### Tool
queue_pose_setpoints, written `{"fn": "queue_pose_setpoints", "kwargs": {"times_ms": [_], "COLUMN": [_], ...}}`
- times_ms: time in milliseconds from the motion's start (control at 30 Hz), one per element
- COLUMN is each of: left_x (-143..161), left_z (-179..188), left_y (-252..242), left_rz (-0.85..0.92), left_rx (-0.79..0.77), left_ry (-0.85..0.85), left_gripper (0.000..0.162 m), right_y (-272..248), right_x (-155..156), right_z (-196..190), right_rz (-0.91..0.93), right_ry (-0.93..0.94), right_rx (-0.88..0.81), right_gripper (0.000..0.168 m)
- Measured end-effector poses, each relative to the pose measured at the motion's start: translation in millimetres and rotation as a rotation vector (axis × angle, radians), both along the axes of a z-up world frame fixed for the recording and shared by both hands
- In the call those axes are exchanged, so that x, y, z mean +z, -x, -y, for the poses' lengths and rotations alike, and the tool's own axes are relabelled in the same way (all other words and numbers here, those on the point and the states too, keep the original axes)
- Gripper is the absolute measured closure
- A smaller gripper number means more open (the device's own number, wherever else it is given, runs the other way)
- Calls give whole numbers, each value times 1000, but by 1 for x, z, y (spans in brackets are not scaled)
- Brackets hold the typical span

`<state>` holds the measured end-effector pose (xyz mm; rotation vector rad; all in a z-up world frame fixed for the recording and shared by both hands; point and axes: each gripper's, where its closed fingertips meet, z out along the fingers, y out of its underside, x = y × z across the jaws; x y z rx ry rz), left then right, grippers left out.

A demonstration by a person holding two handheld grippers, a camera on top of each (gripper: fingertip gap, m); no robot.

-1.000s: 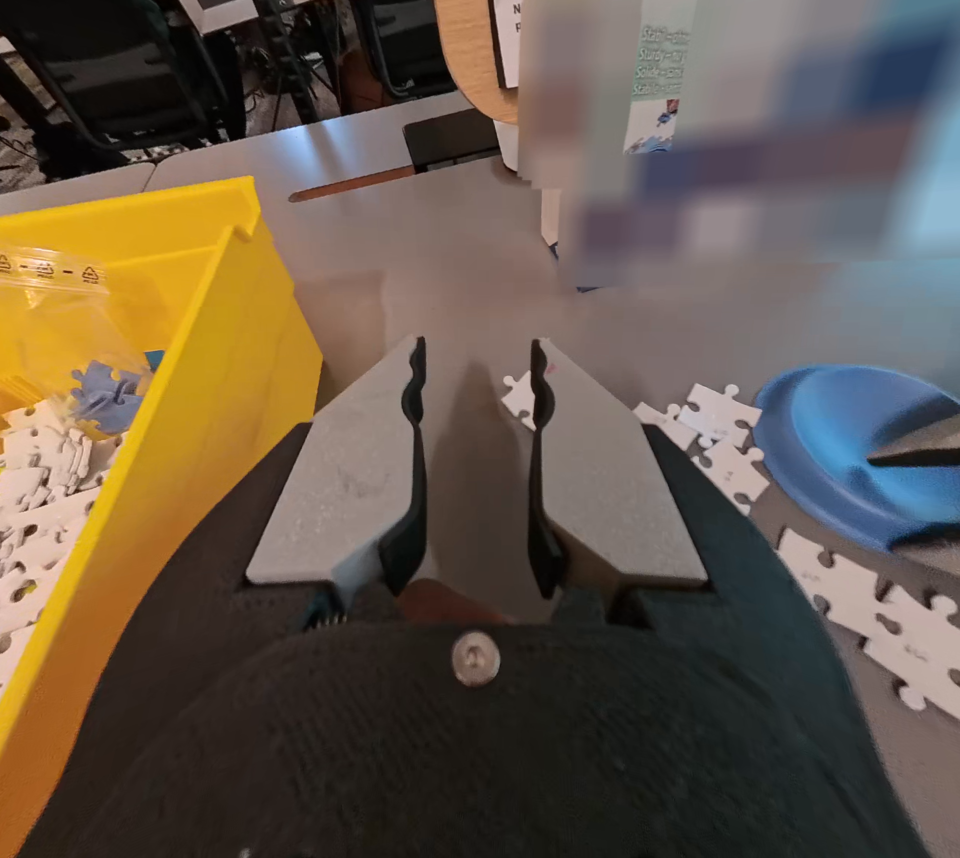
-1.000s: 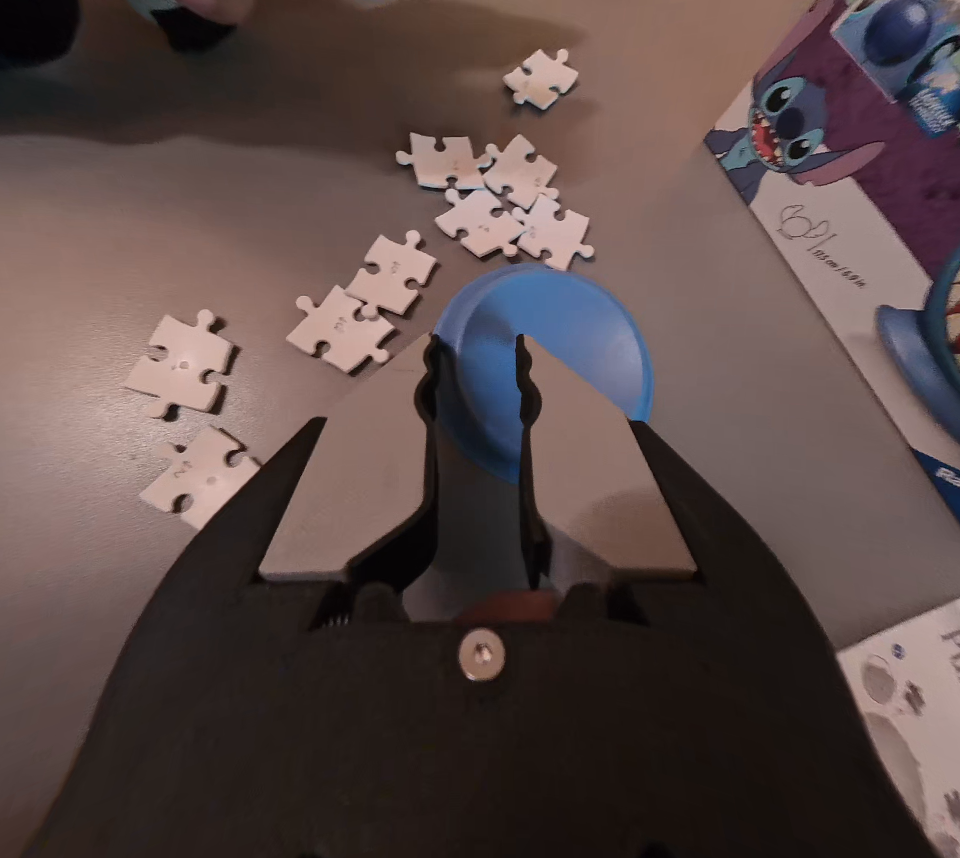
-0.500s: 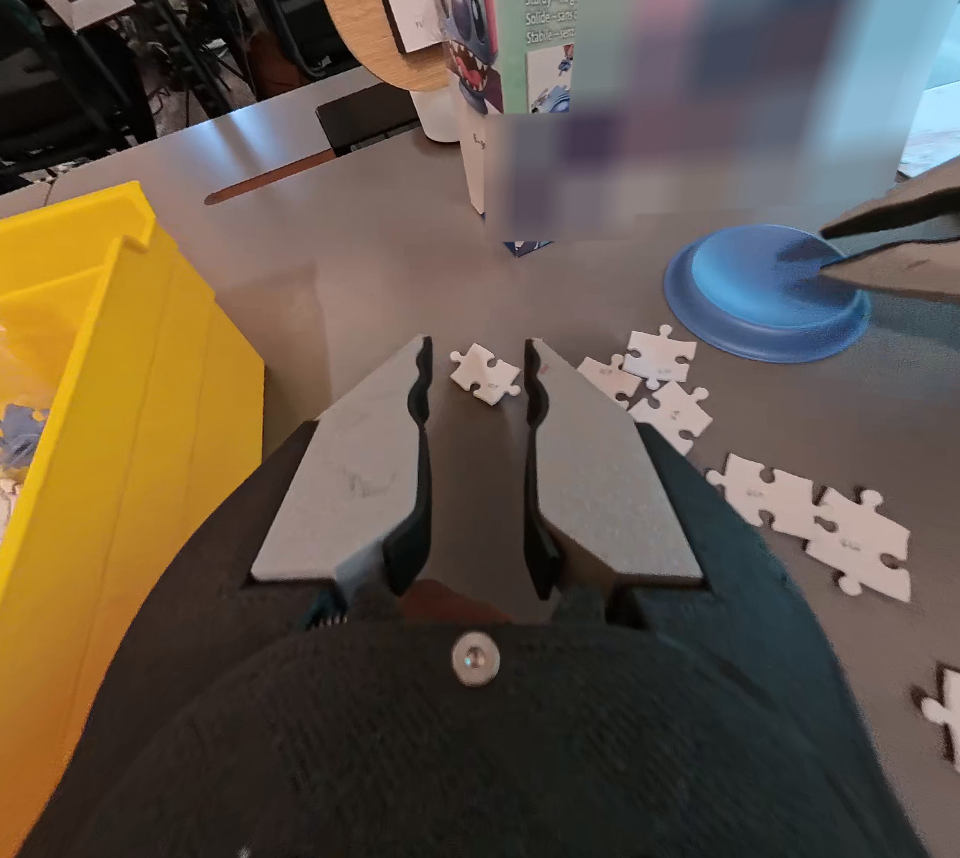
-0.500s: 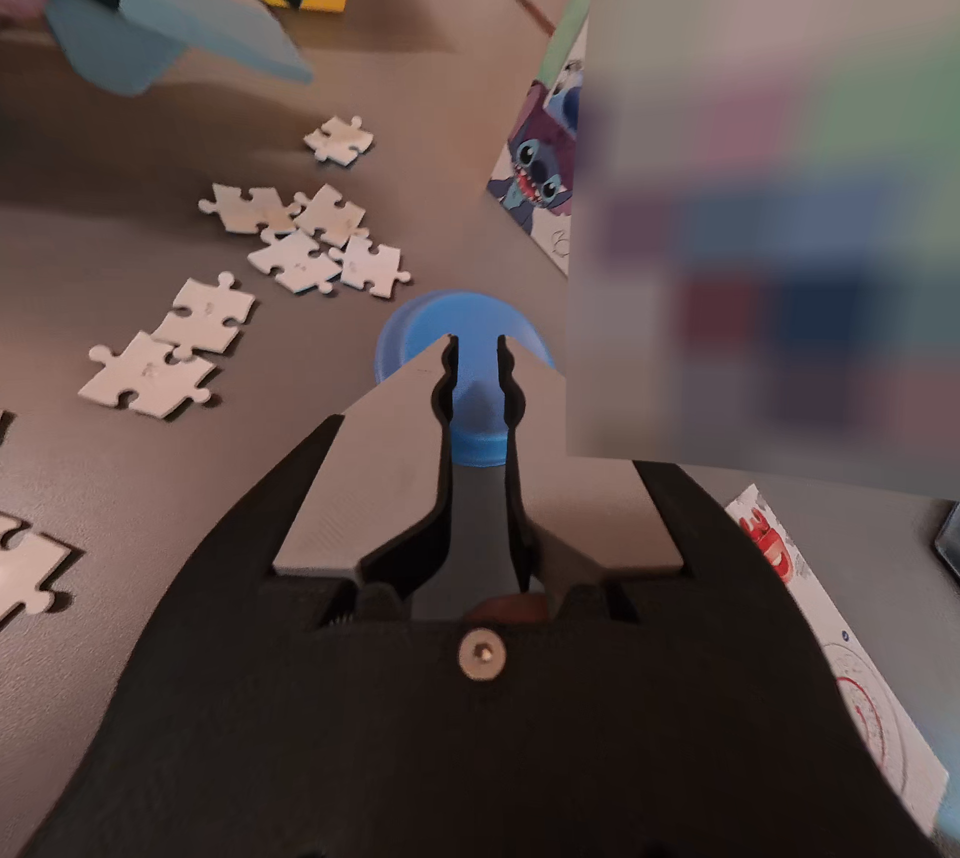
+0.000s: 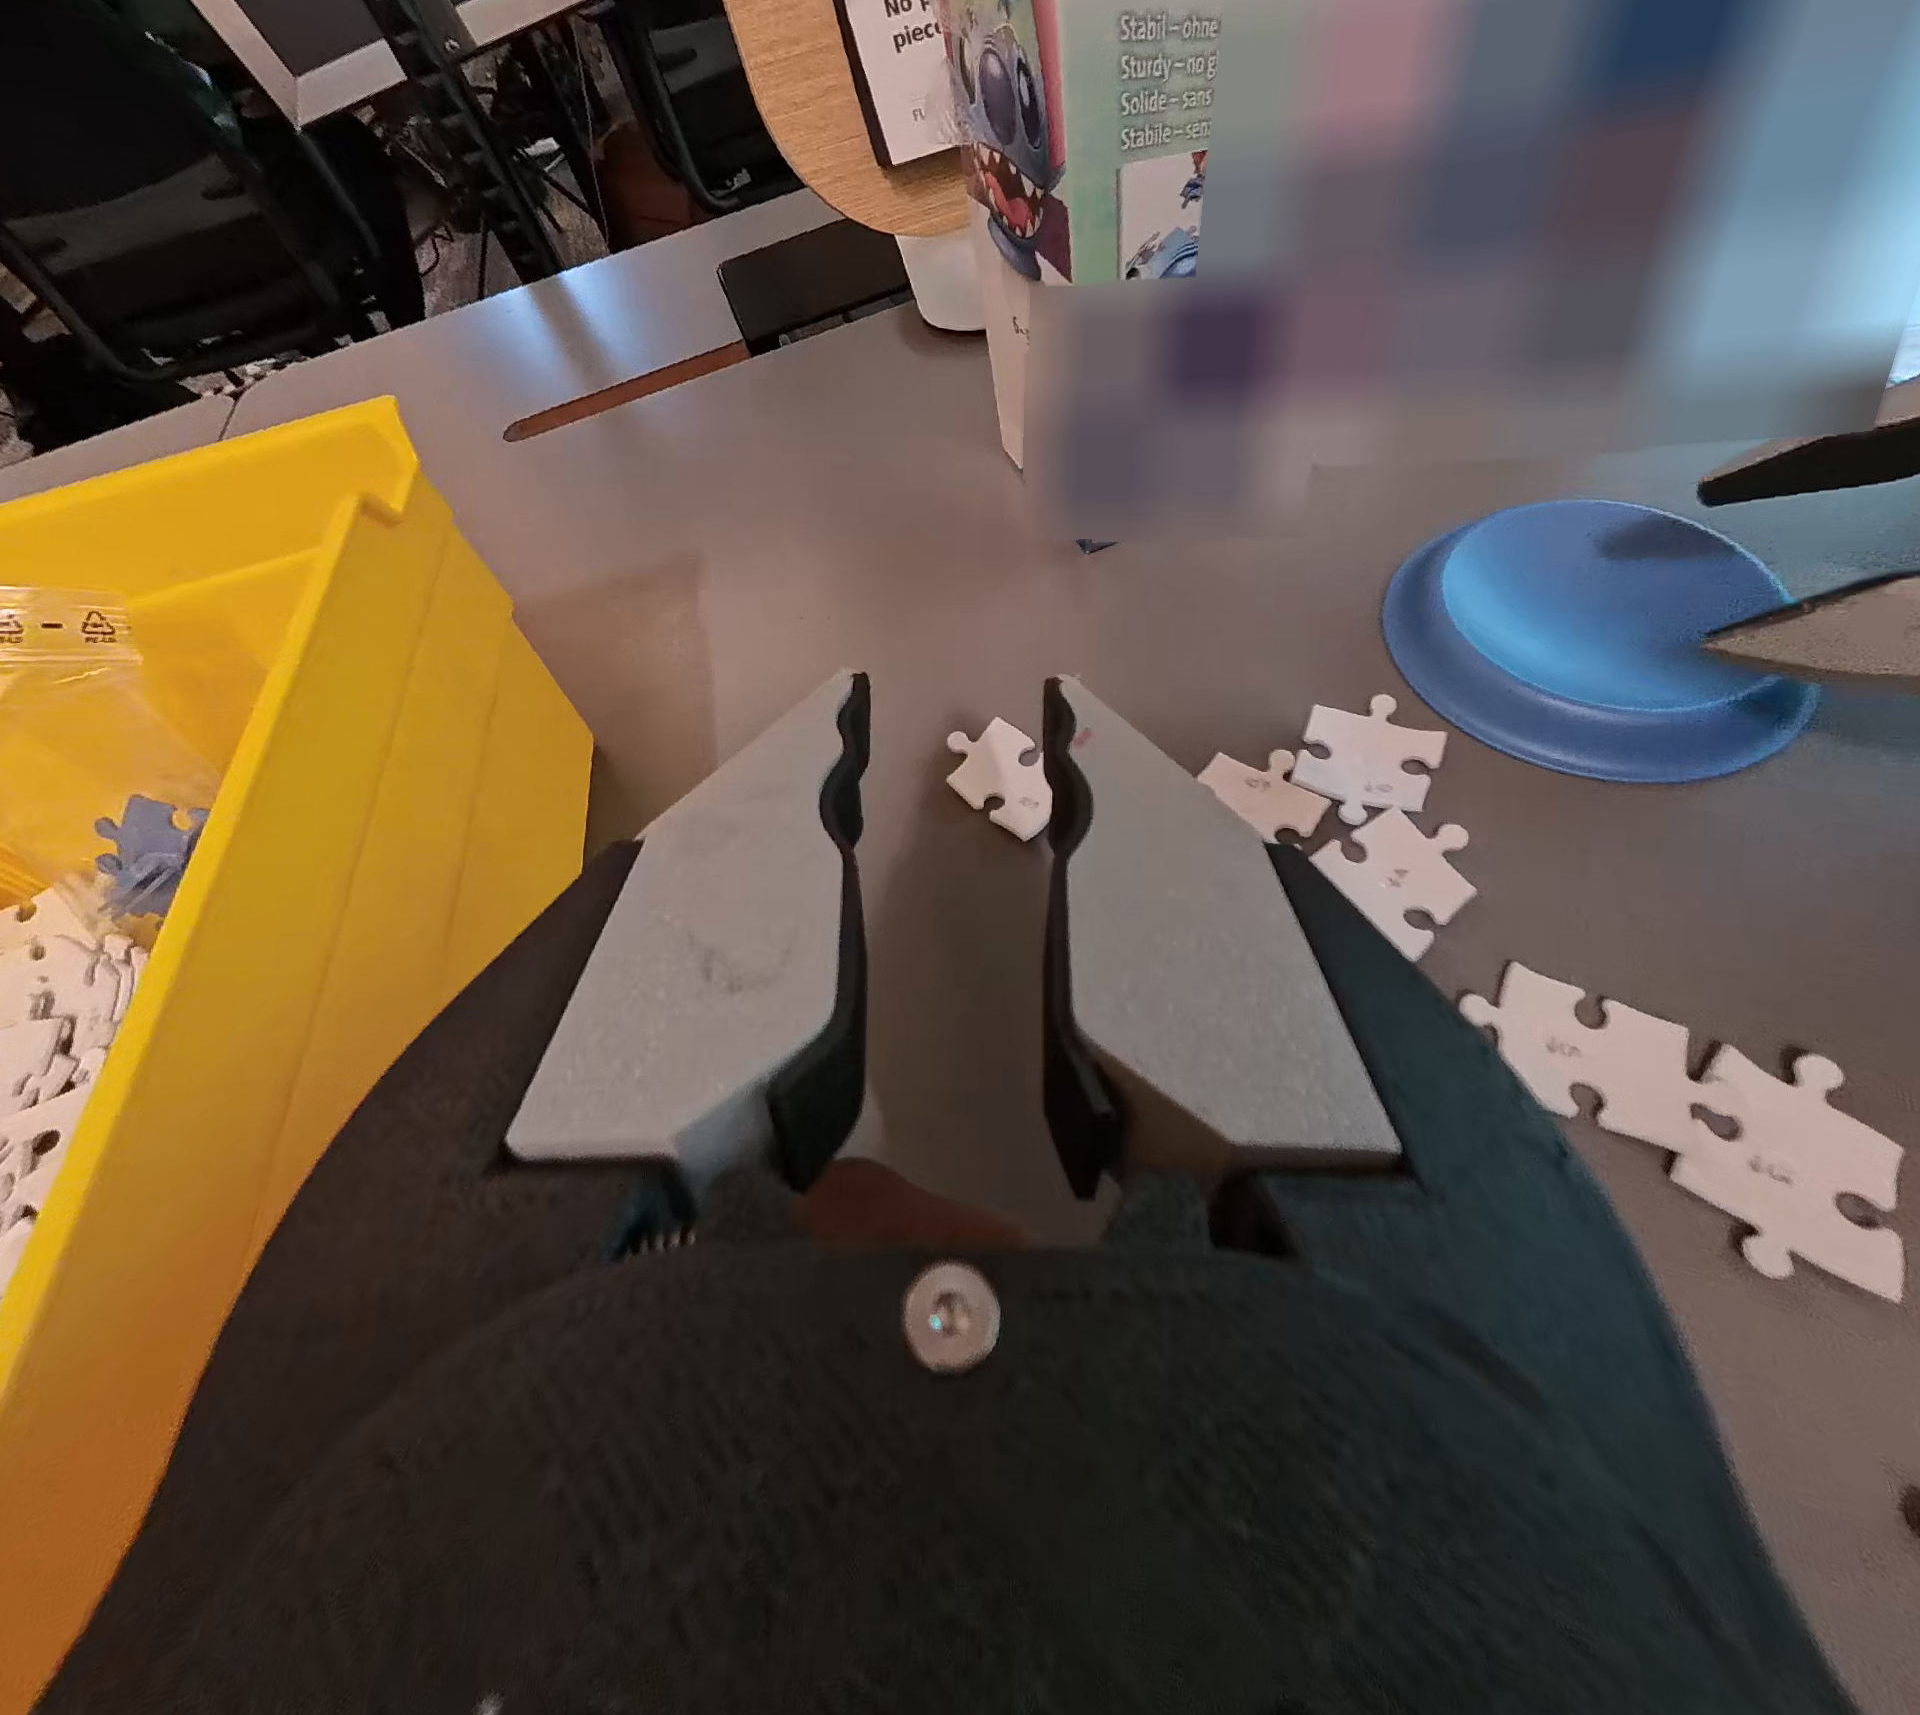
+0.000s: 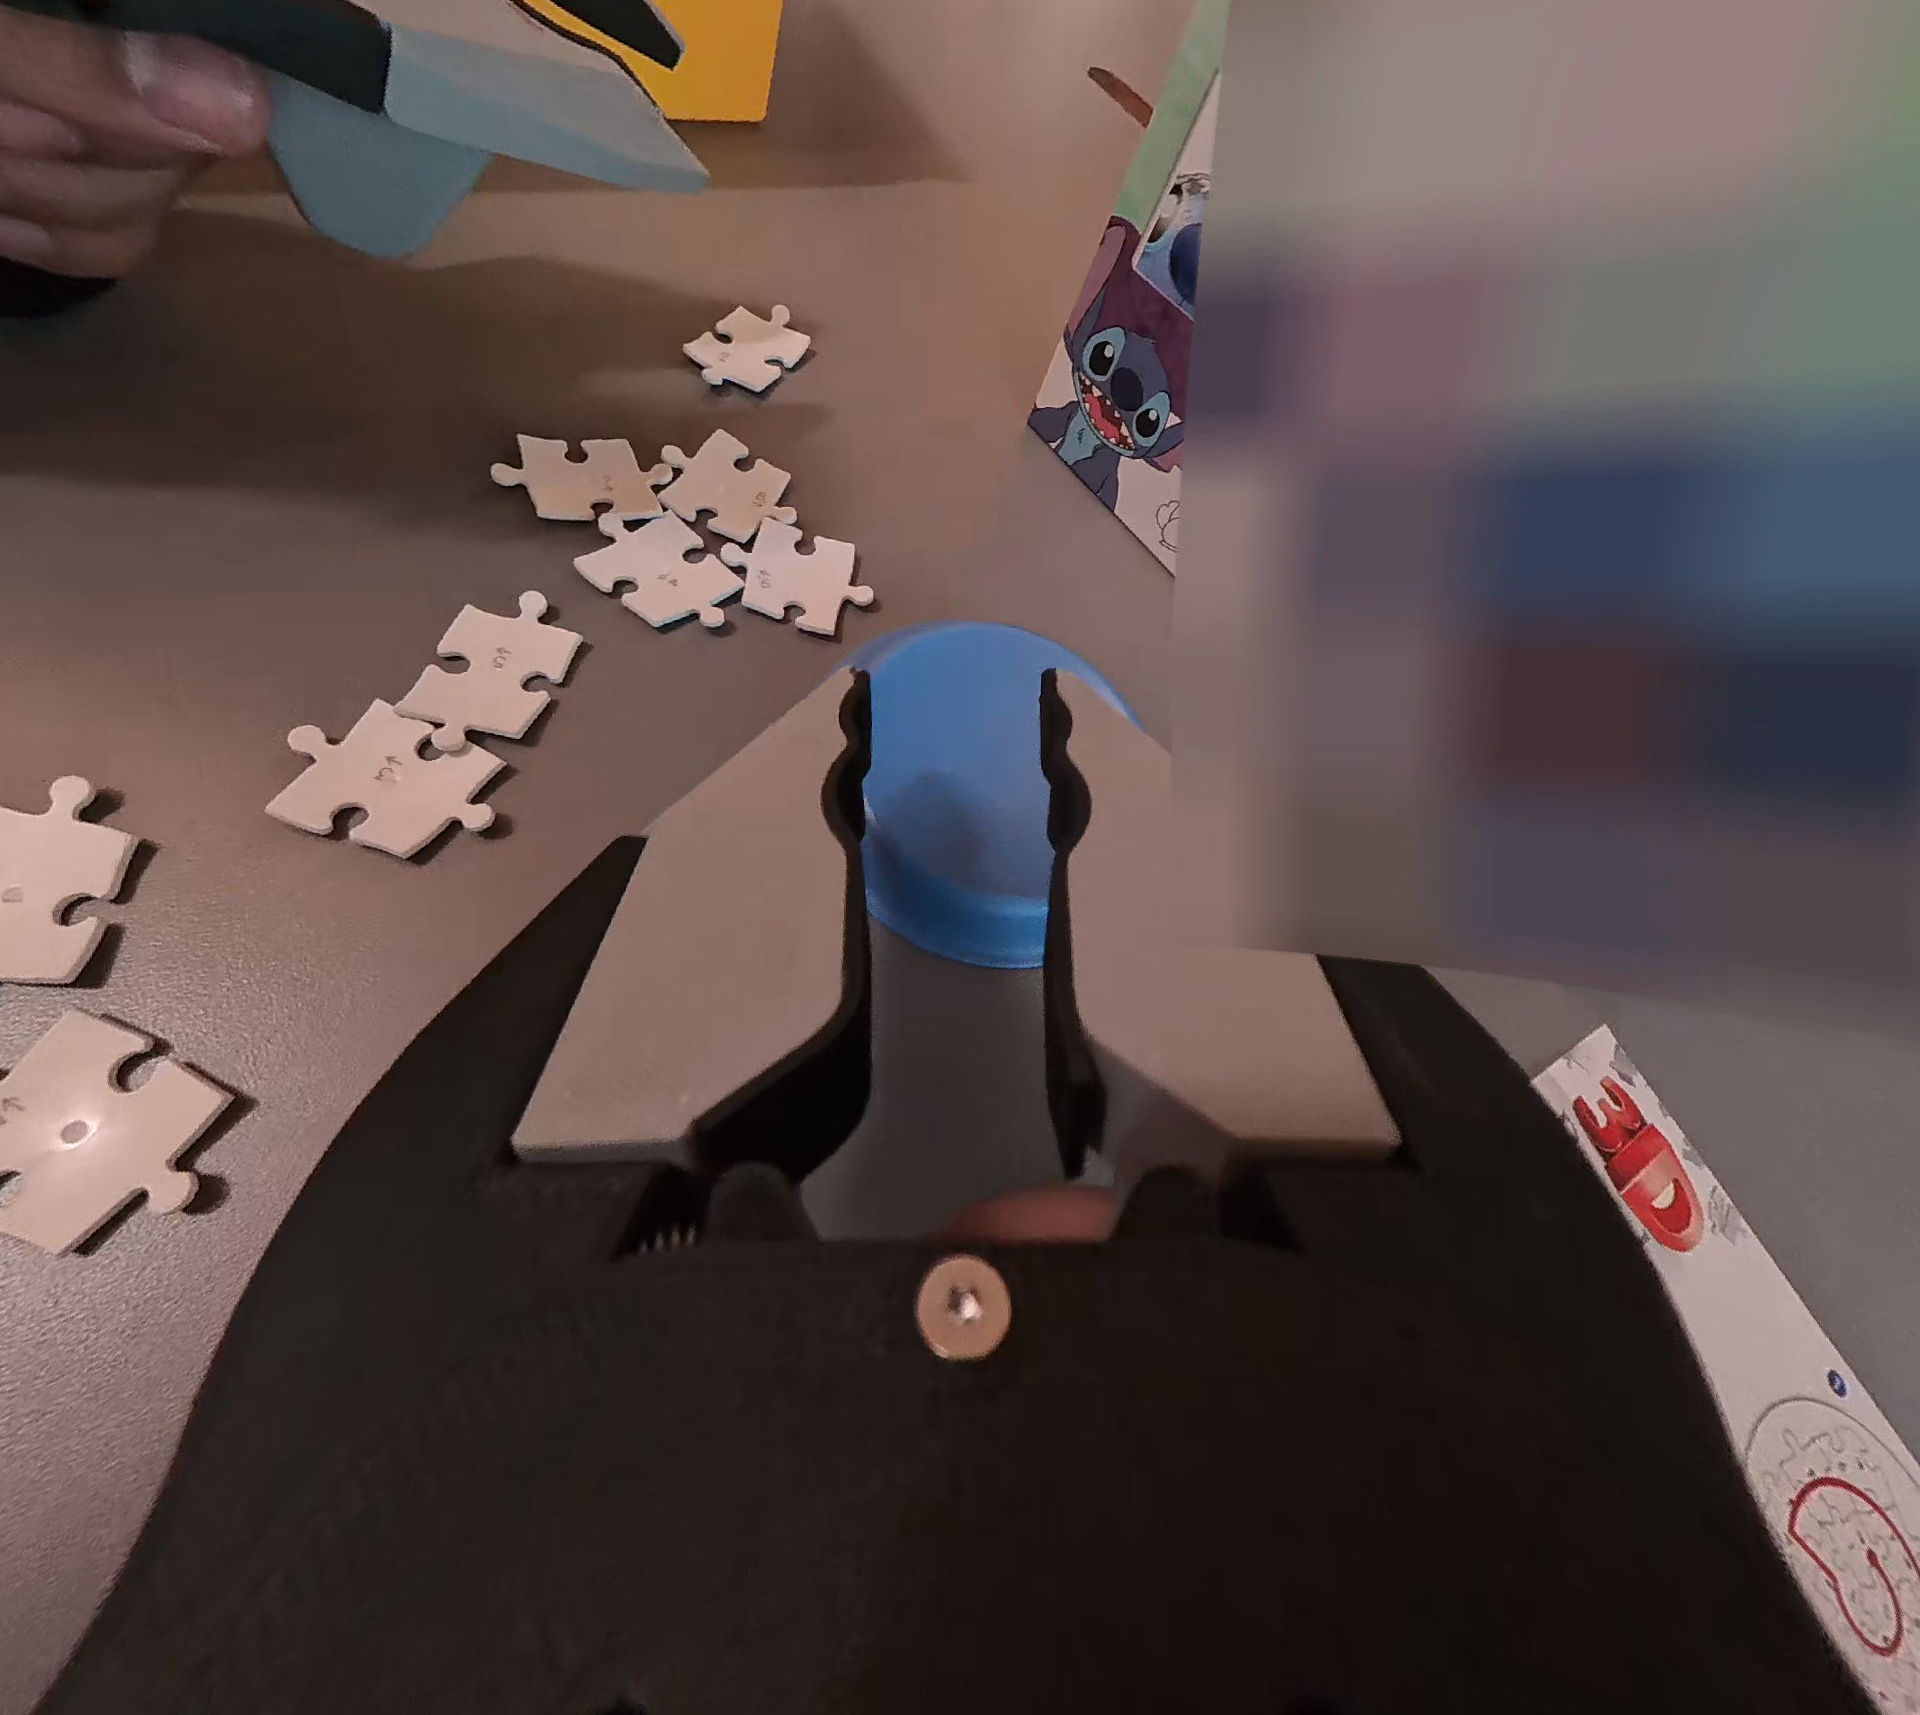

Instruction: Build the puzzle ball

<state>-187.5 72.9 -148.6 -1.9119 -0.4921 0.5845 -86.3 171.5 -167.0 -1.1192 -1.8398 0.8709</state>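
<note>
Several white puzzle pieces lie face down on the grey table. A single piece [image 5: 1000,775] lies just beyond my open, empty left gripper [image 5: 956,686]; others [image 5: 1369,754] spread to its right. A blue dome-shaped stand [image 5: 1590,639] sits at the right. In the right wrist view my right gripper [image 6: 951,680] is open and empty, its fingertips over the blue stand [image 6: 961,792]. The loose pieces [image 6: 665,569] lie to its left. The left gripper [image 6: 447,55] shows at upper left, held by a hand.
A yellow bin [image 5: 343,730] with a plastic bag and more pieces stands at the left. The upright puzzle box [image 5: 1049,107] stands behind the stand. A printed sheet [image 6: 1787,1395] lies at lower right. Monitors and a chair are beyond the table edge. The single piece [image 5: 1000,775] is about 6 centimeters from my left fingertips and 15 centimeters from my right. Look for it in the right wrist view [image 6: 747,336] too.
My right gripper has opened wider over the blue stand. My left gripper has swung right from the bin toward the single piece and stayed open.
</note>
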Motion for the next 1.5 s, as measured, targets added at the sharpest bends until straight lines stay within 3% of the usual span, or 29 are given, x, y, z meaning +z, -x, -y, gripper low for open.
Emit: {"fn": "queue_pose_setpoints", "kwargs": {"times_ms": [33,1500], "left_x": [0,-1], "left_z": [0,-1], "left_y": [0,-1], "left_rz": [-1,-16], "left_rx": [0,-6], "left_ry": [0,24], "left_gripper": [131,131], "right_y": [0,1], "right_x": [0,-6], "right_z": [0,0], "right_rz": [3,44], "right_ry": [3,11], "right_rx": [1,1], "right_gripper": [139,134]}}
